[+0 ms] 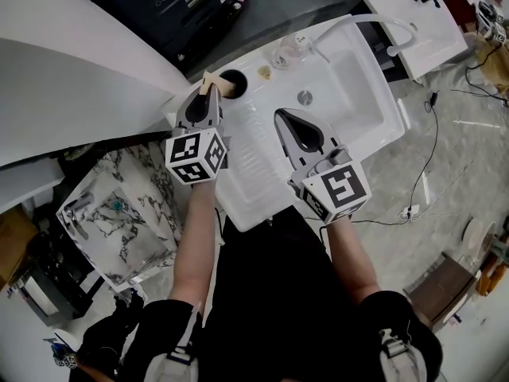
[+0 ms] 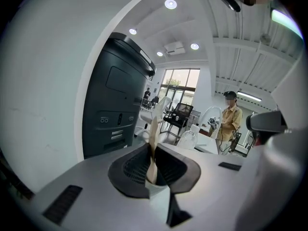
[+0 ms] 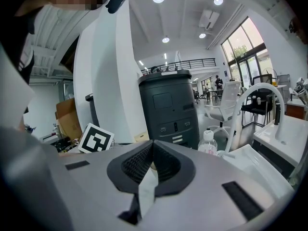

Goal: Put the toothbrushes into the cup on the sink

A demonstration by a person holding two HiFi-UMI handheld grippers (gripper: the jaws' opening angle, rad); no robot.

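A dark-mouthed cup [image 1: 234,83] stands on the back left corner of the white sink [image 1: 262,189]. My left gripper [image 1: 208,95] is just left of the cup, shut on a beige toothbrush [image 1: 209,79] whose end pokes out beside the cup's rim. In the left gripper view the toothbrush [image 2: 153,129] stands upright between the closed jaws of the left gripper [image 2: 153,166]. My right gripper [image 1: 286,118] hovers over the sink's drainboard, shut, and I see nothing held in it. In its own view the right gripper [image 3: 152,161] has its jaws pressed together.
A clear plastic bottle [image 1: 284,54] and a small object [image 1: 264,72] sit behind the basin by the curved faucet [image 1: 374,24]. The drain [image 1: 305,96] is in the basin. A second sink [image 1: 417,22] stands at the top right, a marbled box [image 1: 119,213] at the left, cables [image 1: 429,157] on the floor.
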